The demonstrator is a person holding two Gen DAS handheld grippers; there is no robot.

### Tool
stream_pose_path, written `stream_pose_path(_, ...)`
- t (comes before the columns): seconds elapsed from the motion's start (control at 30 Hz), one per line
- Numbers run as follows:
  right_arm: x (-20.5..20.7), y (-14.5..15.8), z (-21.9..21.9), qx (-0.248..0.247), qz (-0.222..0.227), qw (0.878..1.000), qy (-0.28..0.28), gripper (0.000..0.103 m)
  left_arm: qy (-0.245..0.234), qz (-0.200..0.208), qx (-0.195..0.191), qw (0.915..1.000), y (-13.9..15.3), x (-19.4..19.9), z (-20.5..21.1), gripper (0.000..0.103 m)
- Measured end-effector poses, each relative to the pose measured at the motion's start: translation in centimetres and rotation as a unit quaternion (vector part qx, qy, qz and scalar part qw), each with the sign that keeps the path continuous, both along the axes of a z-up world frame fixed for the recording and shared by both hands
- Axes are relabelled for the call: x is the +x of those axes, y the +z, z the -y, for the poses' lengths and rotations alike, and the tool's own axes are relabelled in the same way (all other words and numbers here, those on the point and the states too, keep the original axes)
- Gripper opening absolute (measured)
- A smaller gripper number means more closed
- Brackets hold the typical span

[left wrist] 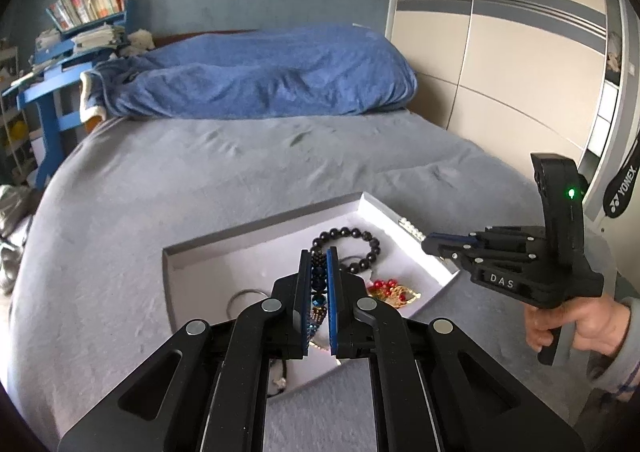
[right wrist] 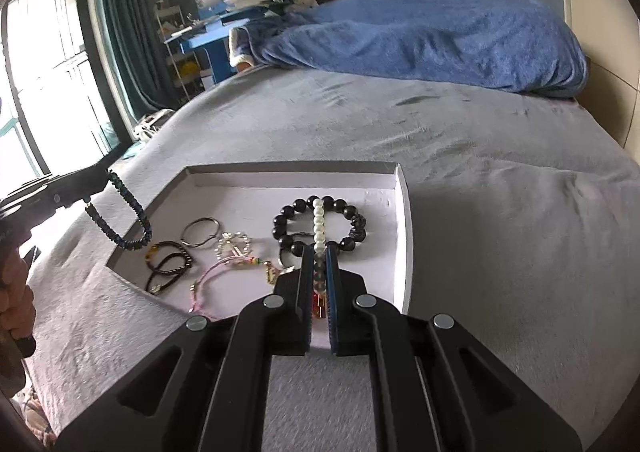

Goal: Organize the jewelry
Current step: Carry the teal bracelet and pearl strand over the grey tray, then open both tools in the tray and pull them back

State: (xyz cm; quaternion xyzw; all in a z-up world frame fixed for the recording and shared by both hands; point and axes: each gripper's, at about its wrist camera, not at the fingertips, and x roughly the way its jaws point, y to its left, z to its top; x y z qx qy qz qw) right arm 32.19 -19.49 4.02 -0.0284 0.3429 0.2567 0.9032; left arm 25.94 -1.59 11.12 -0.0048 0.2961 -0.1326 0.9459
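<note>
A shallow white tray (left wrist: 260, 221) (right wrist: 288, 169) lies on the grey bed with jewelry in it. My left gripper (left wrist: 319, 252) is shut on a dark blue bead strand (left wrist: 319, 276). From the right wrist view that strand (right wrist: 130, 212) hangs in a loop from the left gripper (right wrist: 98, 178) over the tray's left corner. Over the tray's near right part, my right gripper (right wrist: 319, 250) is shut on a white pearl strand (right wrist: 319, 218). In the left wrist view the right gripper (left wrist: 430, 242) has the pearls (left wrist: 412, 230) showing at its tip. A black bead bracelet (right wrist: 356, 230) (left wrist: 360, 248) lies in the tray.
The tray also holds dark hair ties (right wrist: 168, 264), thin metal rings (right wrist: 200, 232), a pink cord bracelet (right wrist: 218, 278) and a red and gold ornament (left wrist: 392, 290). A blue blanket (left wrist: 260, 72) lies at the bed's head. A wardrobe (left wrist: 500, 52) stands right, a blue desk (left wrist: 52, 92) left.
</note>
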Motion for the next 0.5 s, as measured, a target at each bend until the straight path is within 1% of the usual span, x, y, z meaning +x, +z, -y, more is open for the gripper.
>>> stream_pose_path(0.17,1.1,-1.2,-0.2,0.005,-0.010,1.000,-0.009,0.006,0.005,-0.019,0.006,0.9998,-1.9,1.2,0.0,0.008)
stream_pose_path(0.5,1.7,-3.7,-1.0,-0.021,-0.029,0.999,-0.008,0.006,0.027,-0.064,0.008,0.9976,-5.9,2.5,-0.8,0.008)
